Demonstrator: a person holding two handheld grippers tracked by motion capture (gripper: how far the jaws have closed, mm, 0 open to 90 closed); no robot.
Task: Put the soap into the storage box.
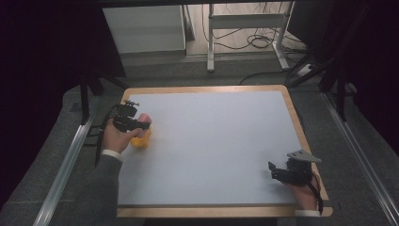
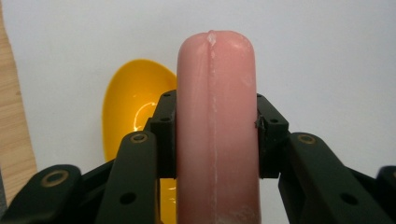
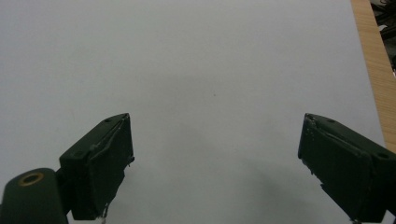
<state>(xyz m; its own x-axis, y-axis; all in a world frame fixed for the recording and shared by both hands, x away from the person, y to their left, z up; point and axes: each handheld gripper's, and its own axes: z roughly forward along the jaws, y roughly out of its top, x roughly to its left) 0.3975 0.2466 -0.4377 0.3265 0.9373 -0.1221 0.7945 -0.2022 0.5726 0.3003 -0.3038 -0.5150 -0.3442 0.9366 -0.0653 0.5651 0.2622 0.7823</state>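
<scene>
A pink sausage-shaped toy [image 2: 215,130] stands upright between the jaws of my left gripper [image 2: 215,135], which is shut on it. Just beneath and behind it lies a yellow bowl-like scoop [image 2: 133,109] on the white mat. From the high view, the left gripper [image 1: 141,123] sits at the mat's left side with the pink toy [image 1: 144,117] over the yellow scoop [image 1: 141,140]. My right gripper [image 1: 273,171] rests near the mat's front right corner; in its own view the right gripper [image 3: 215,163] has its jaws spread wide over bare mat, holding nothing.
The white mat [image 1: 211,141] lies on a wooden-edged table [image 1: 296,122]. Metal rails [image 1: 66,160] run along both sides. Behind the table are a desk frame [image 1: 244,28] and cables on the floor.
</scene>
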